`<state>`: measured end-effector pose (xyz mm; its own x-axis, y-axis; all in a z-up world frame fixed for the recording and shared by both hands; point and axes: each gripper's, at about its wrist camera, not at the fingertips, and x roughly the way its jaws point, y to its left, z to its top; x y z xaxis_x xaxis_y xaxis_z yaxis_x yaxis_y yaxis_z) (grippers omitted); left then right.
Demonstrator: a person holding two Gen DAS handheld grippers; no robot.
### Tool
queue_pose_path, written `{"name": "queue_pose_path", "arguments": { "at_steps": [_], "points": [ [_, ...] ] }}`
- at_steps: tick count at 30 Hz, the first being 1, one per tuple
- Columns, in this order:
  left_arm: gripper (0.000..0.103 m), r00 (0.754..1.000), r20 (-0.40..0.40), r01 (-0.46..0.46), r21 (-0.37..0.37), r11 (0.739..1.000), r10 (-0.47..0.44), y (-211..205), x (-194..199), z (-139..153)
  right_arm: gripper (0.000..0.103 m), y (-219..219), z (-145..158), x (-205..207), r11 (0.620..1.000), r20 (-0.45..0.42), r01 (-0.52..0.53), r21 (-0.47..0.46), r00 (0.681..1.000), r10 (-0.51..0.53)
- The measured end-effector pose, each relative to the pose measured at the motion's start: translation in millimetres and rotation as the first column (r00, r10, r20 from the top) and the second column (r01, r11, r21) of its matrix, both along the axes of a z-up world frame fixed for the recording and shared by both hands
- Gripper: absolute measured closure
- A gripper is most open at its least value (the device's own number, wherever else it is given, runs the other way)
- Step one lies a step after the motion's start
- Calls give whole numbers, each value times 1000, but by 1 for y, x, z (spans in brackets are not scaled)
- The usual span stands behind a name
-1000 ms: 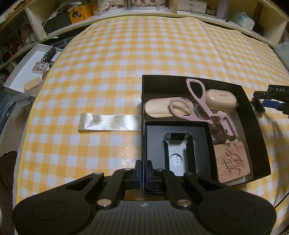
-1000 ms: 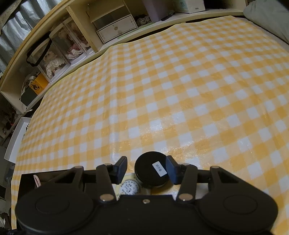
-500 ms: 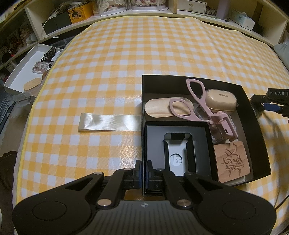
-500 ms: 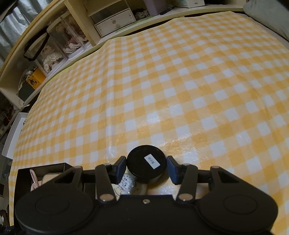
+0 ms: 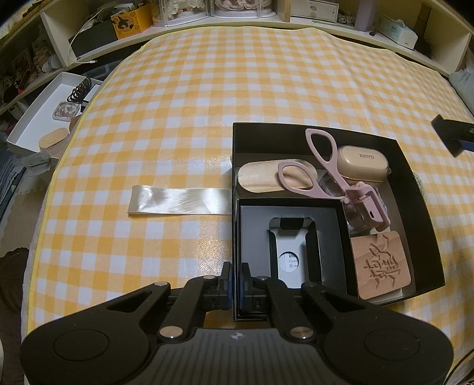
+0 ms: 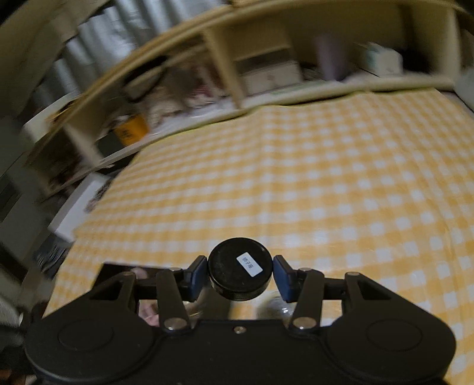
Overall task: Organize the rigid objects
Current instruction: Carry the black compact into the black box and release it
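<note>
Left gripper (image 5: 235,280): pressed together, pinching the near wall of the black box (image 5: 414,189).
Right gripper (image 6: 239,274): pinching a round black lid (image 6: 240,268), smooth, with one white label, lifted above the cloth.
Box contents: one pink plastic looped-handle tool (image 5: 331,174), one beige glossy case (image 5: 363,161), one oval wooden piece (image 5: 260,177), one carved square wooden block (image 5: 380,265), one smaller black inner tray (image 5: 288,234).
Beside box: one shiny cream ribbon strip (image 5: 180,201), flat.
Surface: yellow-and-white checked cloth (image 5: 207,103).
Room: pale cluttered shelves (image 5: 53,23) behind; right view blurred.
</note>
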<state>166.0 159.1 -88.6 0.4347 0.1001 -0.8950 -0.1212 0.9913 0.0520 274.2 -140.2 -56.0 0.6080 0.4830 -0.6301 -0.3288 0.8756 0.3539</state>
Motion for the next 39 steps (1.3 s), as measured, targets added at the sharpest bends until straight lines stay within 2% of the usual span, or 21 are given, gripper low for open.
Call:
{"name": "queue_pose_path", "arguments": {
  "at_steps": [7,11,15,19,26,28,39],
  "points": [
    [99,1000,0,0,0,1000,0,-1,0,0,54,25,11,-31,984,33,-162,-67,986,165],
    [99,1000,0,0,0,1000,0,-1,0,0,54,43,3,-44,964,-1,-244,-108,969,245],
    [99,1000,0,0,0,1000,0,-1,0,0,53,64,-11,-55,930,-69,-335,-154,942,328],
    [99,1000,-1,0,0,1000,0,-1,0,0,54,76,-21,-63,900,-99,-398,-178,917,387],
    [99,1000,-1,1,-1,1000,-1,-1,0,0,54,90,-40,-69,869,-144,-438,-231,898,415],
    [99,1000,-1,0,1,1000,0,-1,0,0,53,93,-42,-71,861,-133,-446,-244,895,426],
    [99,1000,-1,0,1,1000,0,-1,0,0,53,97,-42,-70,859,-147,-447,-251,894,423]
  ]
}}
